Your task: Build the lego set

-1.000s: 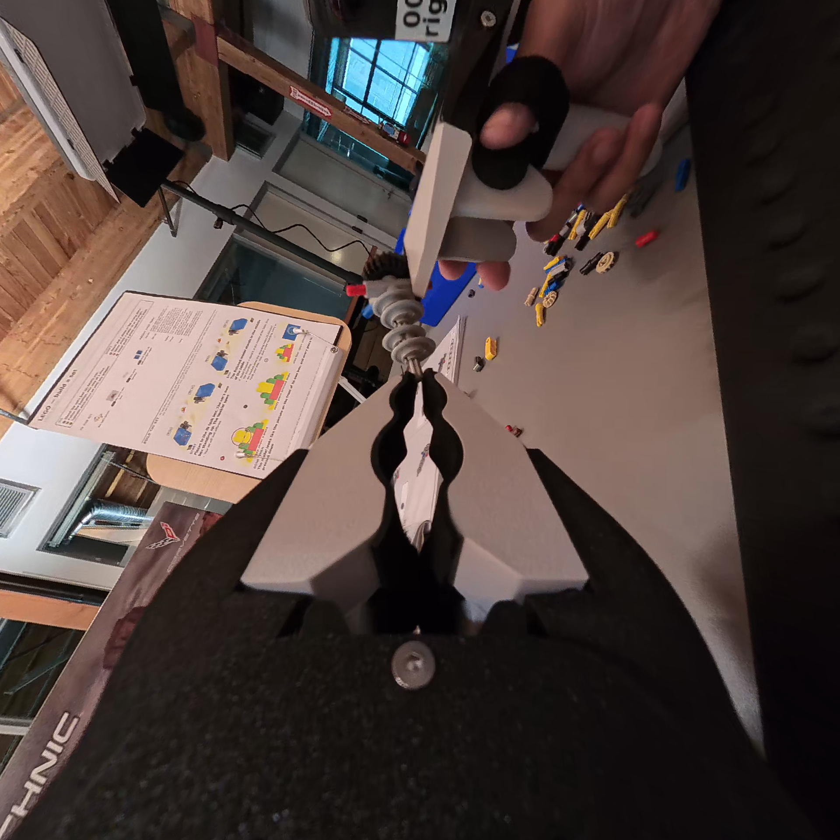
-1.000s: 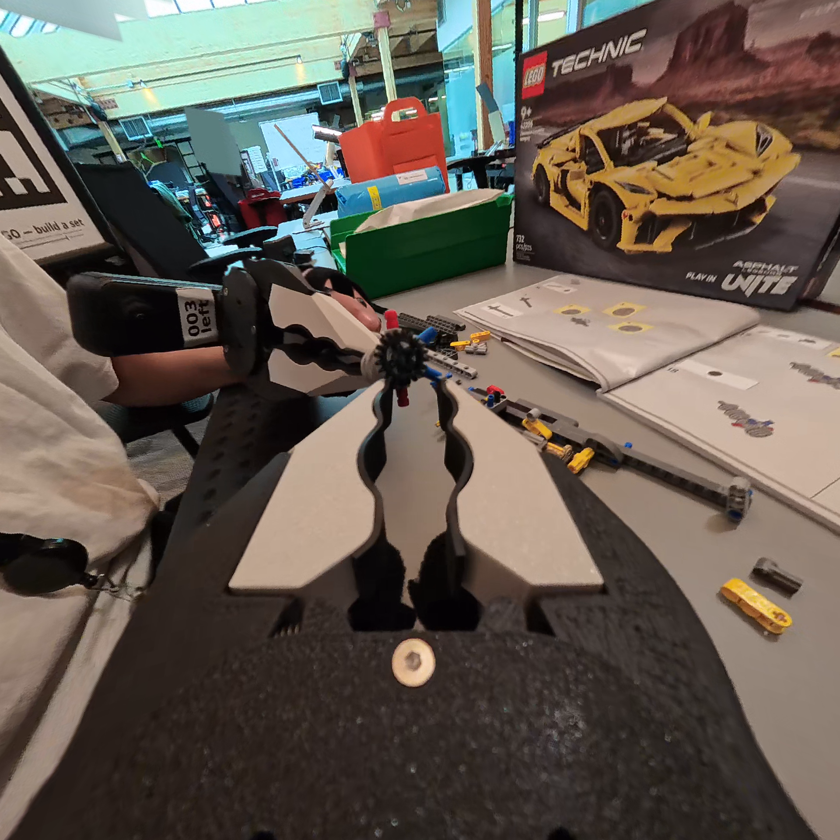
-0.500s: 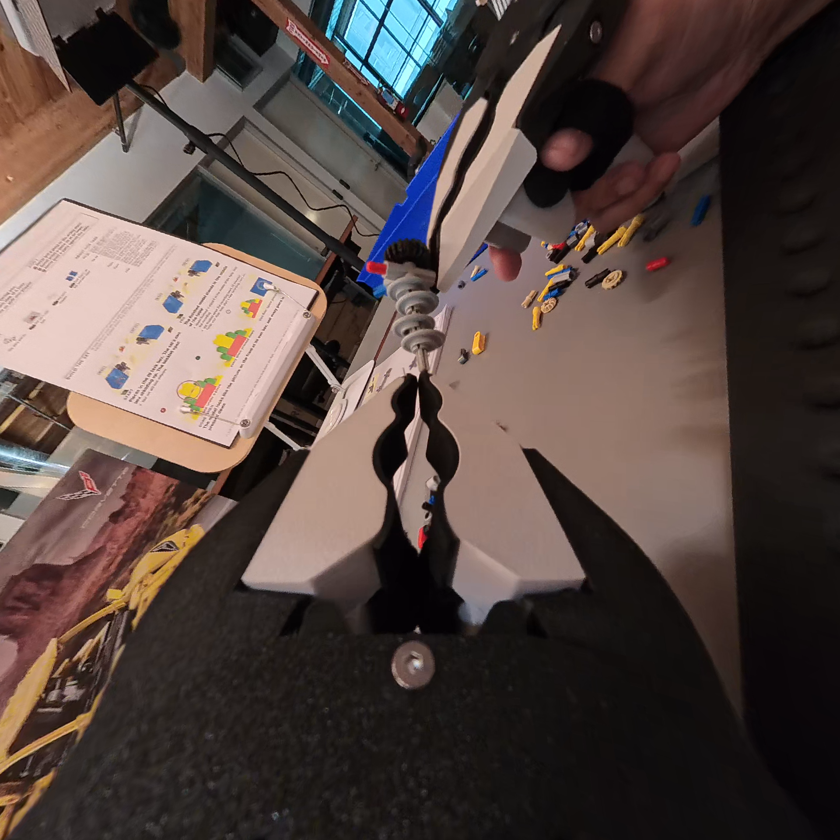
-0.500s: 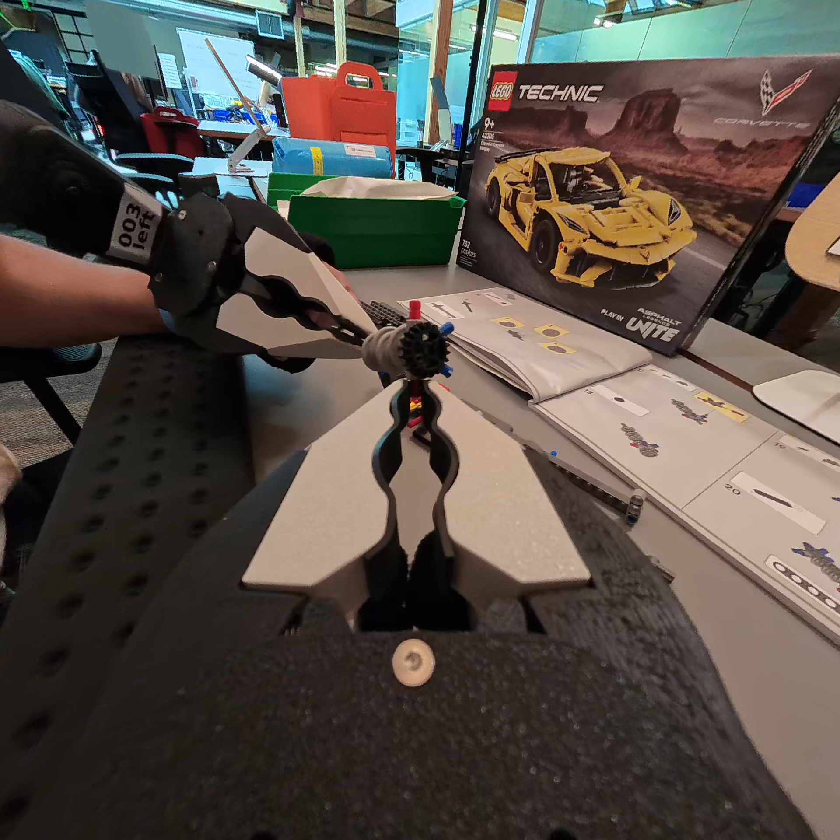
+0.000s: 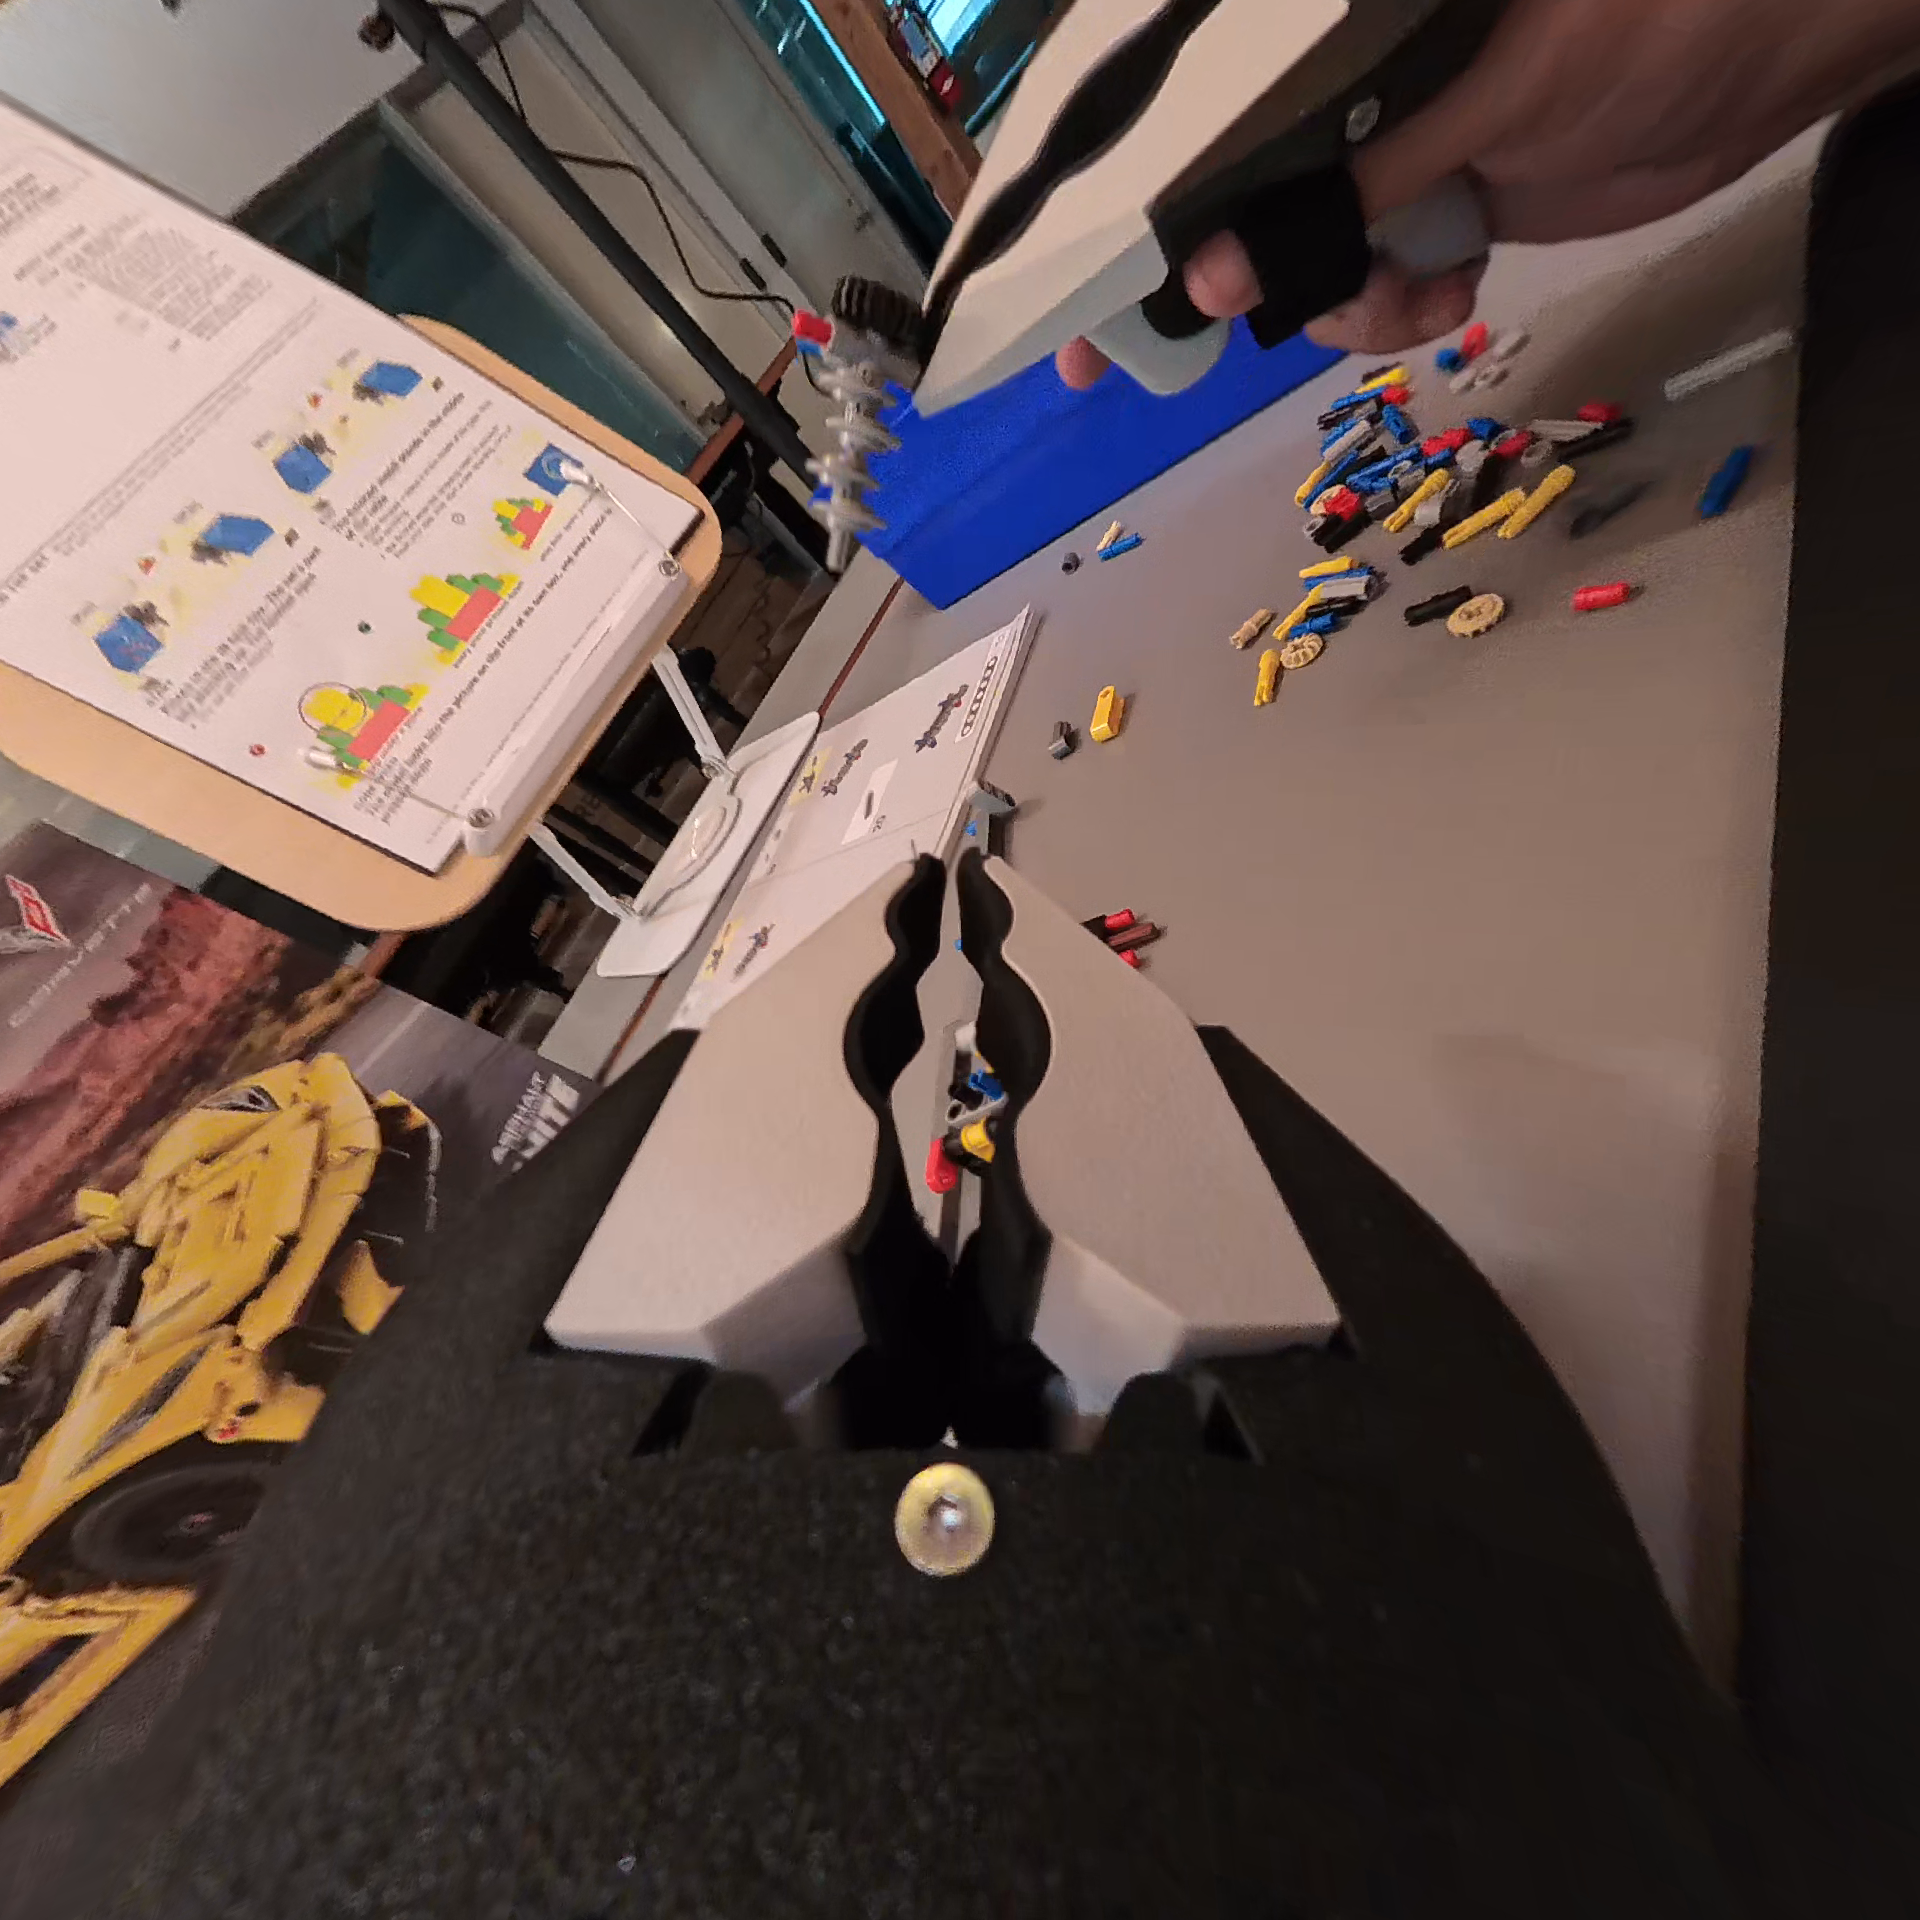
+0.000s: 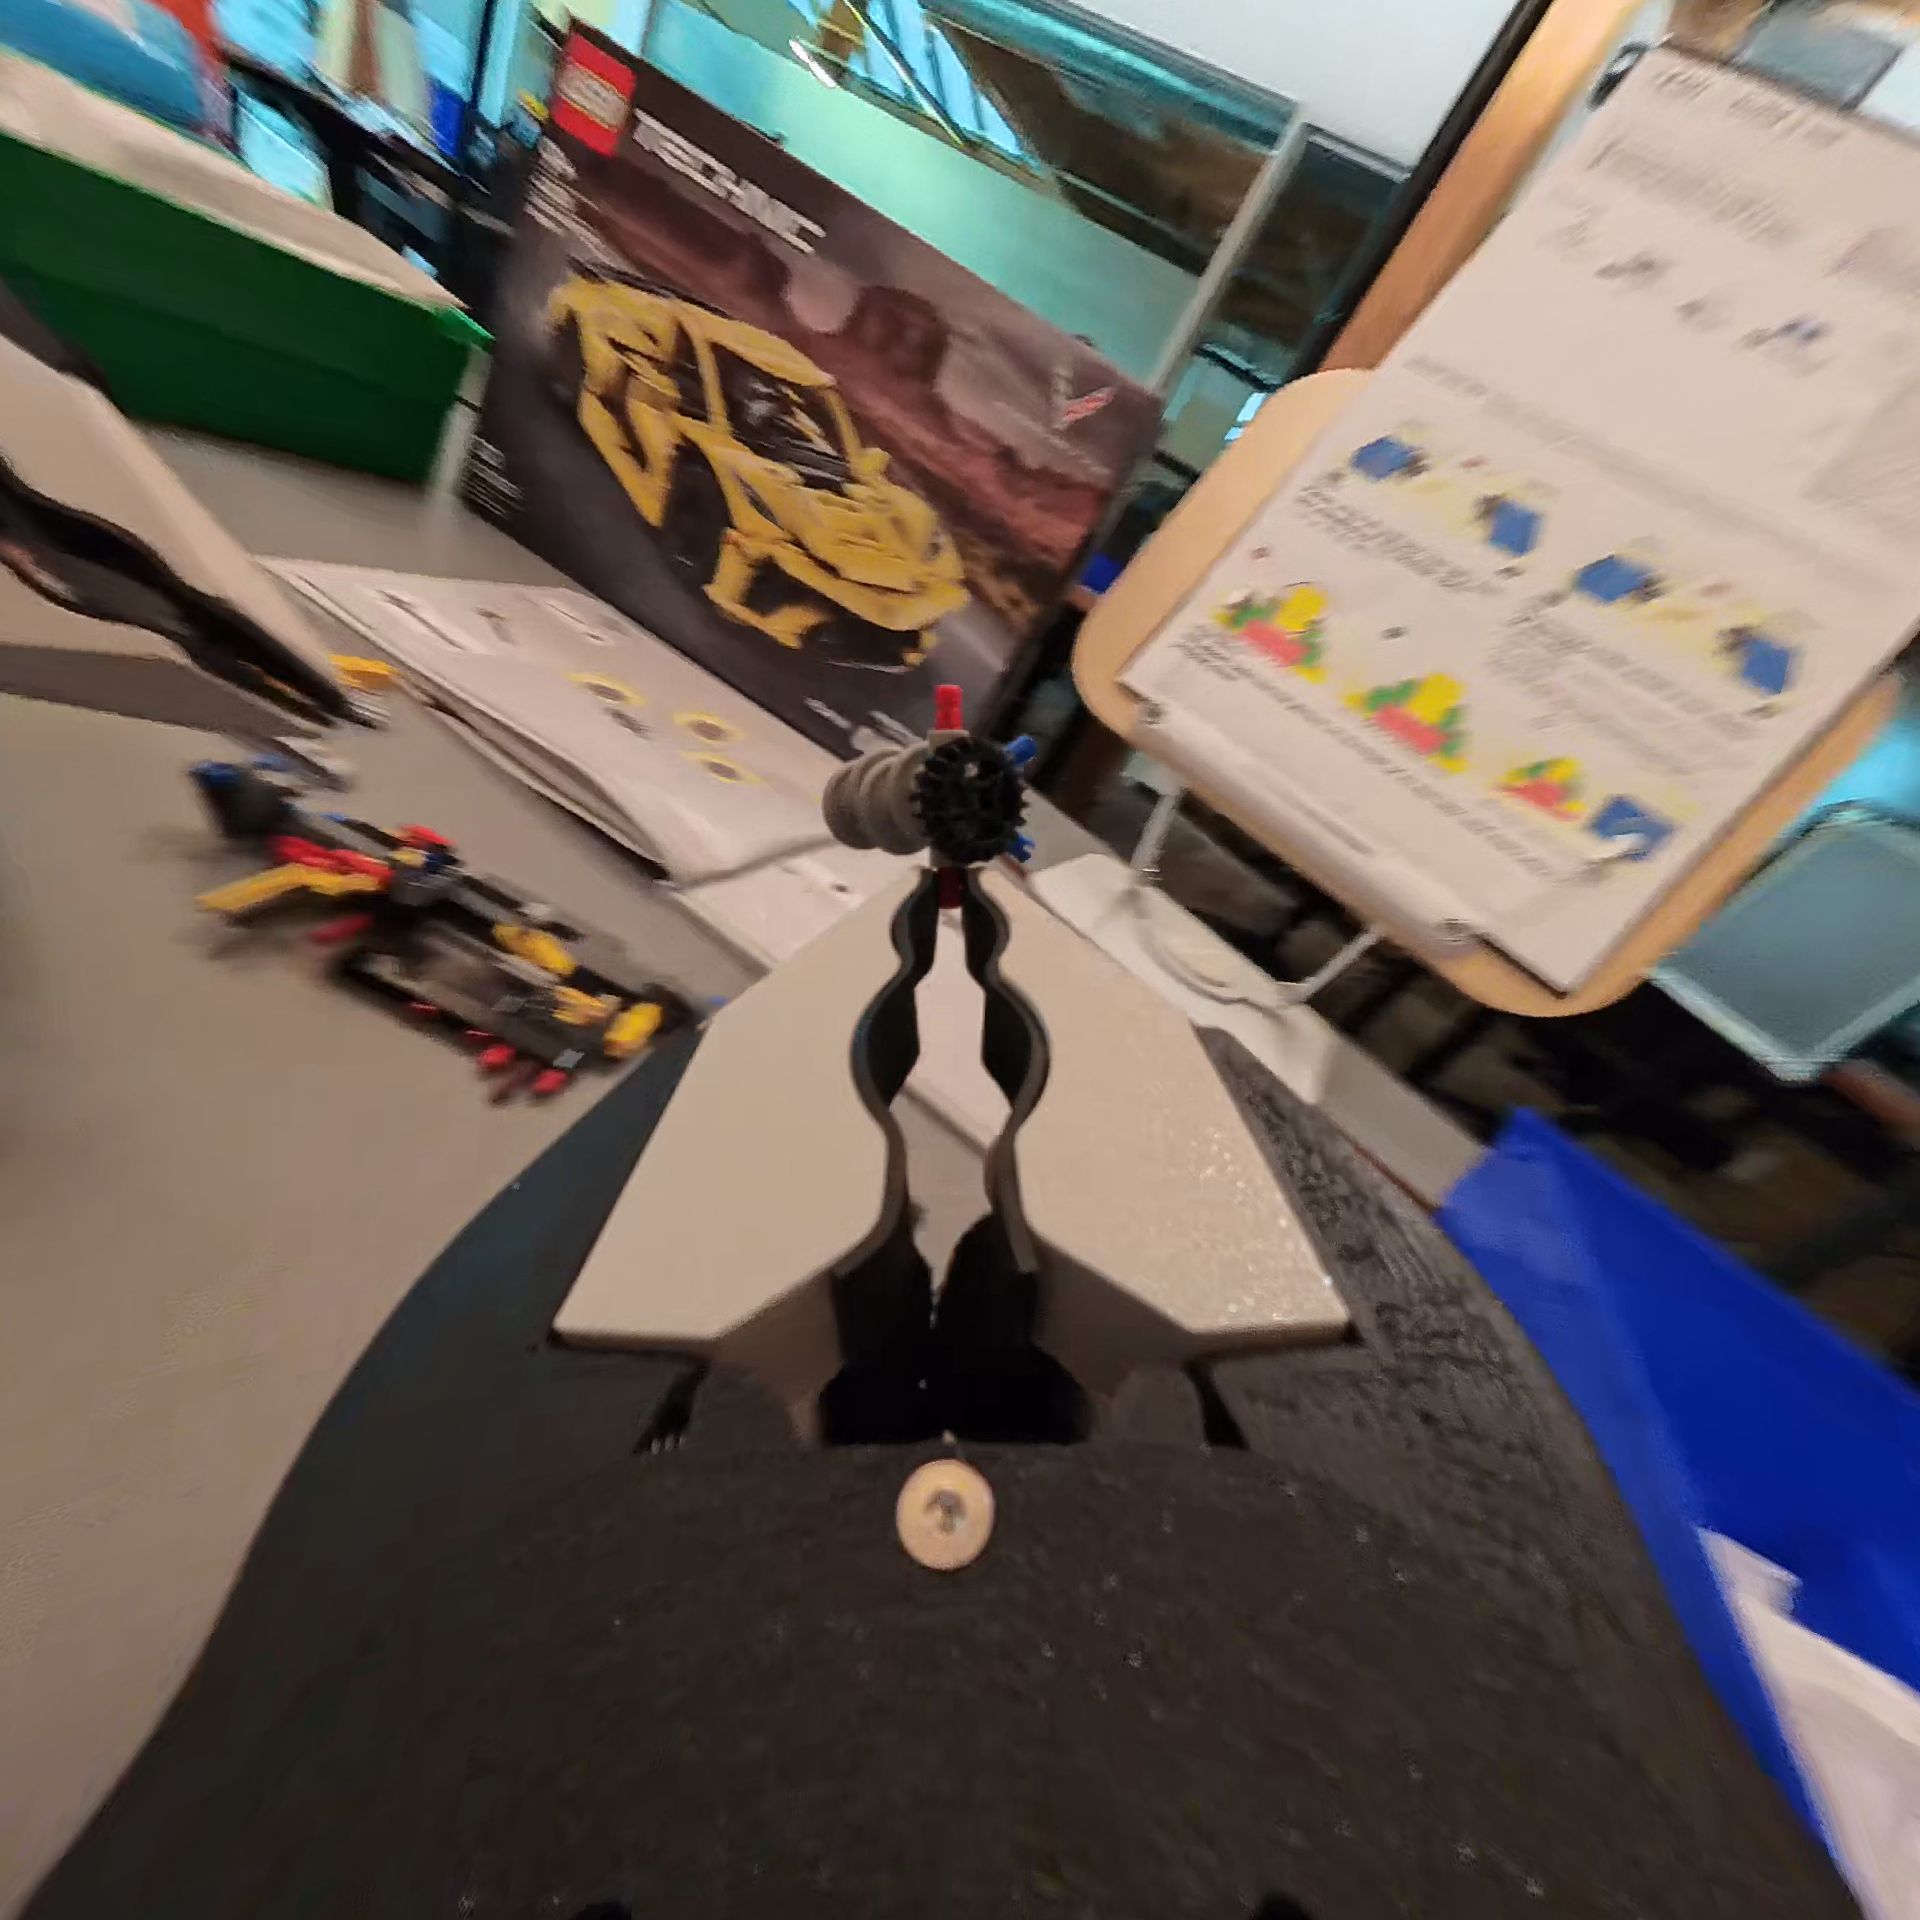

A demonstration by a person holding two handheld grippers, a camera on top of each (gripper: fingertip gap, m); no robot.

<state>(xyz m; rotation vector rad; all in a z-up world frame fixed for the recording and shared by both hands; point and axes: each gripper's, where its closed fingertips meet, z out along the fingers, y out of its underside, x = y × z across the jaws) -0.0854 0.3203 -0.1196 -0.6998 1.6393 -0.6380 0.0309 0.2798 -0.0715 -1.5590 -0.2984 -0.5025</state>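
Left of the blue bin (image 5: pixel 1039 468), the left gripper (image 5: pixel 951 868) is nearly closed and grips nothing, while nearer the bin the right gripper (image 6: pixel 948 883) pinches the gear assembly (image 6: pixel 935 800) by its red pin, aloft above the table (image 5: pixel 1403 883).

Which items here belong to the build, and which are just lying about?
In the job:
gear-and-axle assembly, pinched in the right gripper
left gripper, shut, empty
partly built chassis
loose pieces
instruction booklet

Lying about:
set box
green bin
blue bin
instruction board
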